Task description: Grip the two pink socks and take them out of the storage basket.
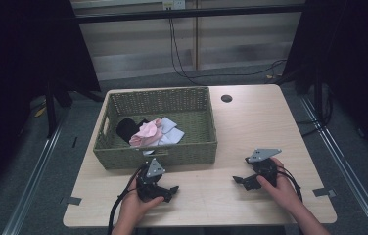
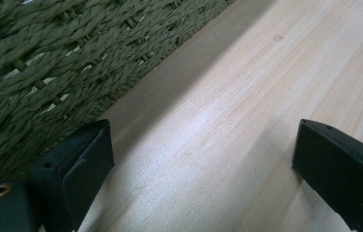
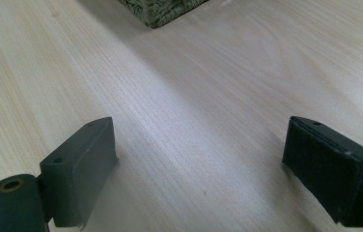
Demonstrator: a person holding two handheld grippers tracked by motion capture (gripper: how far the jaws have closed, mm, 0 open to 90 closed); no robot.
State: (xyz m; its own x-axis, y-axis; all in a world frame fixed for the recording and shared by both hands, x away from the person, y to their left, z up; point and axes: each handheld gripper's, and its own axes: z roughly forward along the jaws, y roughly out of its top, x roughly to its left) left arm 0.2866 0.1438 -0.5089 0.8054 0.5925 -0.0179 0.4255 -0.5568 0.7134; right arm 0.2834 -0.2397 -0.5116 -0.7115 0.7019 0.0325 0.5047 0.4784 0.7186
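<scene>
A light wooden table (image 1: 250,127) stands on grey carpet (image 1: 20,171), dark curtains (image 1: 20,44) on both sides.

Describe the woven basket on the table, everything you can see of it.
The basket is rectangular, woven of olive-green twisted cord, with upright walls and a handle slot in its left end. It stands flat on the left half of the wooden table. Inside lie a black cloth, a pink one and a pale one. The left tongs sit just before its front wall, apparently not touching.
</scene>
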